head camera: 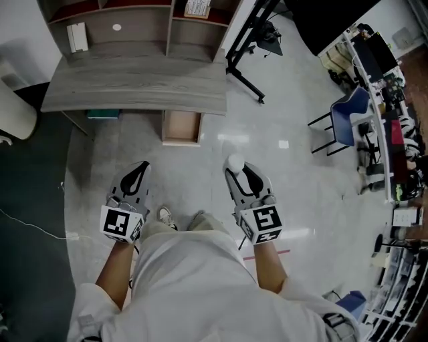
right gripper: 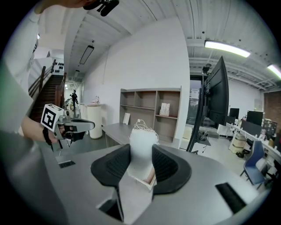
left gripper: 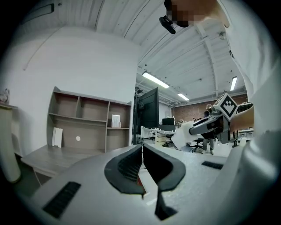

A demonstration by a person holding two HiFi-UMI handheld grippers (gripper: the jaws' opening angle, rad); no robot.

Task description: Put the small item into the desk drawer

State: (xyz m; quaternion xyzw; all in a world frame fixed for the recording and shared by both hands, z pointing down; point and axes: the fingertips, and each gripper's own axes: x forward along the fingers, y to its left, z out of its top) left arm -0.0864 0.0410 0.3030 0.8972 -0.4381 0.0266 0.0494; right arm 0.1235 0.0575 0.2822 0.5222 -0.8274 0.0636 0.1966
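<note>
I stand a few steps back from the grey desk (head camera: 134, 87), whose wooden drawer (head camera: 181, 127) hangs pulled open under its front edge. My right gripper (head camera: 238, 171) is shut on a small white item (head camera: 235, 162) that sticks out past the fingertips. In the right gripper view the white item (right gripper: 142, 140) sits pinched between the two dark pads (right gripper: 166, 165), with thin wire loops at its top. My left gripper (head camera: 141, 168) is held level beside it. In the left gripper view its jaws meet with nothing between them, the left gripper (left gripper: 142, 148) shut.
A shelf unit (head camera: 134, 17) stands on the desk's back, with a white box (head camera: 77, 37) in one bay. A black monitor stand (head camera: 244, 63) rises right of the desk. A blue chair (head camera: 349, 119) and cluttered tables (head camera: 394, 100) line the far right.
</note>
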